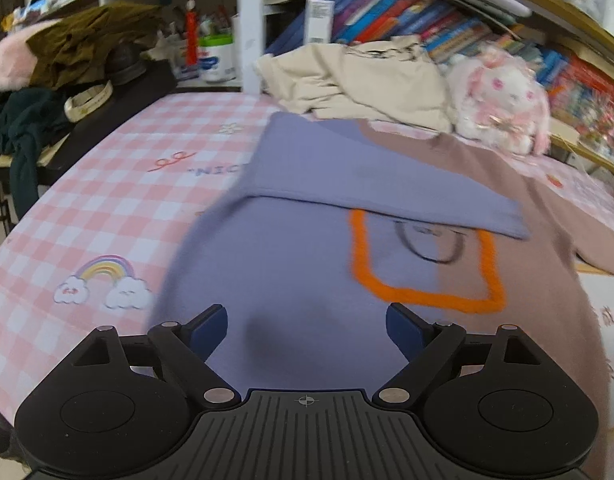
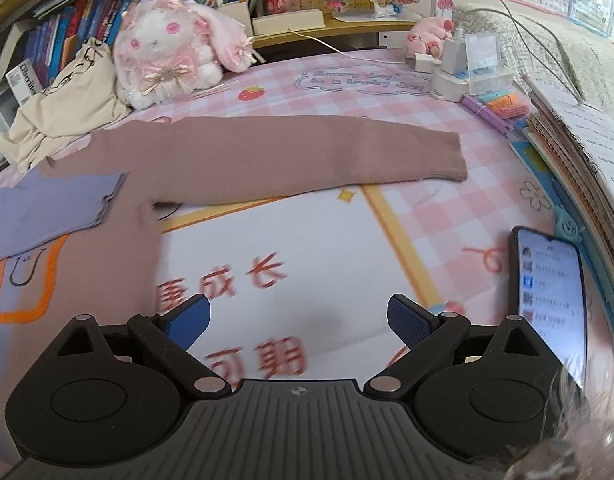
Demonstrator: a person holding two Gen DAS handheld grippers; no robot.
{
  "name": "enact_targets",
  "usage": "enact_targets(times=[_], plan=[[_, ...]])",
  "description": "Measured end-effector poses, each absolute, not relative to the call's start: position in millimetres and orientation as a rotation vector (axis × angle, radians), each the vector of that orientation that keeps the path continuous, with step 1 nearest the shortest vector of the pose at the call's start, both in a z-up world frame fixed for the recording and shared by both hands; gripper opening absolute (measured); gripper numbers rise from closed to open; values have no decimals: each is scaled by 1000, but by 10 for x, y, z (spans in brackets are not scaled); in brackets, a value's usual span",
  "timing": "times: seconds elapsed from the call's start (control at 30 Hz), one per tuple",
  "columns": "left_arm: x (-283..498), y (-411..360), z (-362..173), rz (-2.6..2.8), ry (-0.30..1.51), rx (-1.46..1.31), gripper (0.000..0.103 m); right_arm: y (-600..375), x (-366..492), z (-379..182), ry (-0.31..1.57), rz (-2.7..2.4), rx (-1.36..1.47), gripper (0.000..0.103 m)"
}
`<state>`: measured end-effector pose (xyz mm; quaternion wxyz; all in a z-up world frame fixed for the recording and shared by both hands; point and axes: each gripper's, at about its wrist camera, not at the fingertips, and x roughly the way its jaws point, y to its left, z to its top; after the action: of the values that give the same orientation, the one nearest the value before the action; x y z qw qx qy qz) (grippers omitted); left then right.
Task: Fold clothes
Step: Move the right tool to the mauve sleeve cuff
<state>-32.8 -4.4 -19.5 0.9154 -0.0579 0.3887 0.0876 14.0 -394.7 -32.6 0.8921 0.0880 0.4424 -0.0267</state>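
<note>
A two-tone sweater (image 1: 307,280), lavender on one half and dusty pink on the other, lies flat on the checked bedsheet (image 1: 87,208). Its lavender sleeve (image 1: 367,176) is folded across the chest over an orange outlined patch (image 1: 427,296). The pink sleeve (image 2: 307,156) stretches straight out to the right, and the lavender sleeve's cuff (image 2: 67,204) lies on the body. My left gripper (image 1: 307,332) hovers open above the lavender body, holding nothing. Beside the sweater's right edge, my right gripper (image 2: 299,320) is open over the printed sheet (image 2: 307,240).
A cream garment (image 1: 367,80) and a plush rabbit (image 2: 167,52) sit at the back by shelves of books (image 1: 447,24). Dark clothes (image 1: 35,120) pile on a stand at left. A lit phone (image 2: 551,300), stacked books (image 2: 579,152) and a charger box (image 2: 459,64) line the right side.
</note>
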Motion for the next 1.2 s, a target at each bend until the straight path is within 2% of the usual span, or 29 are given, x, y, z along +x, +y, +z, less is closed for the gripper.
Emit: enact_targets(times=[0.23, 0.53, 0.83, 1.0, 1.2], plan=[[-470, -665, -107, -38, 749, -143, 89, -4409, 341, -389, 916, -24, 216, 96], [-517, -1273, -25, -155, 736, -38, 89, -4868, 644, -386, 882, -49, 295, 93], [-534, -1326, -13, -114, 752, -59, 89, -5225, 869, -414, 909, -80, 389, 69], [-546, -1295, -3, -88, 749, -72, 89, -5350, 876, -446, 902, -93, 446, 68], [-546, -1294, -5, -79, 753, -73, 89, -5478, 863, -499, 915, -108, 479, 58]])
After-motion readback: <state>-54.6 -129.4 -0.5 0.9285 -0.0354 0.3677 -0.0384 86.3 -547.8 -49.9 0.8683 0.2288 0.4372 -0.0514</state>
